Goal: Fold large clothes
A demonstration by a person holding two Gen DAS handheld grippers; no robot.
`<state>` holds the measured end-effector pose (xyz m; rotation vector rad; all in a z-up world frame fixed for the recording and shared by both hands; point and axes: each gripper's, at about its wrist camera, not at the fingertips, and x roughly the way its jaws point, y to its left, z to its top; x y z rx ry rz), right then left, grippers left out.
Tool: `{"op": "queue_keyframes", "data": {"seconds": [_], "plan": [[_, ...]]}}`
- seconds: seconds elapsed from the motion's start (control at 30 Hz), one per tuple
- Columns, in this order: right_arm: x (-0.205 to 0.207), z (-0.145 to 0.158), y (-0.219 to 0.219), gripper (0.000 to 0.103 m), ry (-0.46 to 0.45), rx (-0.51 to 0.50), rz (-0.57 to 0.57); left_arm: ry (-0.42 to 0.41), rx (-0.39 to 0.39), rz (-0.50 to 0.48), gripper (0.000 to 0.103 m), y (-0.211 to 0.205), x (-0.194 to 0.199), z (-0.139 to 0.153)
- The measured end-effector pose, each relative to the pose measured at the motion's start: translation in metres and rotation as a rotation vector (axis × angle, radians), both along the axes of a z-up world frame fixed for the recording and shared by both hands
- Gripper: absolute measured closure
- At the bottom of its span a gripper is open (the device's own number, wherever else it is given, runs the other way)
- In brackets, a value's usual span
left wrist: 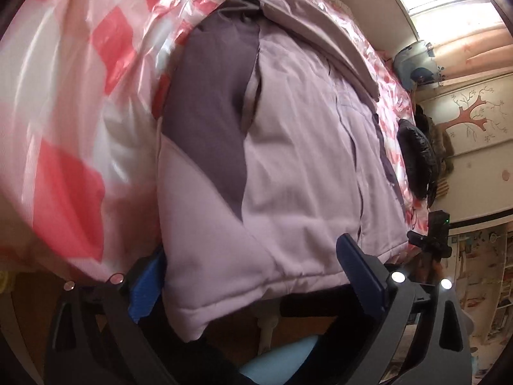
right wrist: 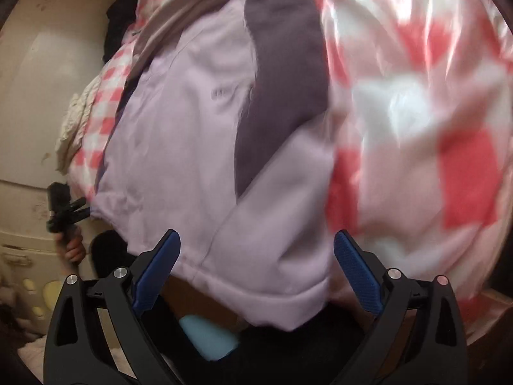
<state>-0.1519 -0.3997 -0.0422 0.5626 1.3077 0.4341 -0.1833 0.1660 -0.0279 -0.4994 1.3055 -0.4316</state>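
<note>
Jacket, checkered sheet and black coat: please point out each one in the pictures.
Jacket point(left wrist: 298, 173): left wrist view, on its lilac front panel.
Checkered sheet point(right wrist: 416, 147): right wrist view, on a red-and-white part right of the jacket.
Black coat point(left wrist: 416, 157): left wrist view, on its shiny dark surface.

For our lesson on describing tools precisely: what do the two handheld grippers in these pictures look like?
Both the left gripper and the right gripper have black plastic frames with triangular cut-outs, round silver rivets at the joints, and flat blue finger pads with a fine ribbed texture. No cables, markings or sleeves are visible.
</note>
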Motion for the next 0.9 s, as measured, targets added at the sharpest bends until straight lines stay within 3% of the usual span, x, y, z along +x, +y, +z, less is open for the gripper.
{"op": "queue_keyframes", "data": {"seconds": [0.1, 0.17, 0.23, 0.27, 0.3, 0.37, 0.43, 0.7, 0.8, 0.9], "plan": [[-0.005, -0.002, 0.007, 0.008, -0.002, 0.01, 0.011, 0.054, 0.008, -0.01, 0.008, 0.003, -0.004, -0.011], [-0.004, 0.002, 0.005, 0.009, -0.033, 0.104, -0.006, 0.071, 0.002, -0.002, 0.009, 0.004, -0.004, -0.014], [-0.003, 0.009, 0.005, 0.016, -0.072, 0.093, -0.026, 0.068, -0.013, 0.019, 0.012, 0.006, -0.005, -0.011], [-0.002, 0.01, 0.006, 0.037, -0.085, 0.078, -0.033, 0.062, -0.009, 0.039, 0.025, 0.008, -0.005, -0.007], [-0.002, 0.011, 0.006, 0.064, -0.094, 0.074, -0.04, 0.059, -0.002, 0.052, 0.036, 0.007, -0.004, -0.007], [-0.001, 0.017, 0.003, 0.071, -0.128, 0.119, -0.069, 0.058, -0.005, 0.08, 0.075, 0.012, -0.006, -0.001], [0.0, 0.031, 0.008, 0.074, -0.194, 0.158, -0.086, 0.044, -0.021, 0.09, 0.083, 0.013, -0.007, 0.006], [-0.003, 0.134, 0.009, 0.079, -0.433, 0.316, -0.116, -0.109, -0.141, 0.092, 0.087, 0.006, -0.007, 0.082], [-0.019, 0.156, 0.0, 0.079, -0.454, 0.307, -0.099, -0.149, -0.17, 0.09, 0.087, 0.012, -0.017, 0.104], [-0.038, 0.141, -0.013, 0.073, -0.383, 0.259, -0.071, -0.114, -0.129, 0.045, 0.084, 0.021, -0.028, 0.094]]}}
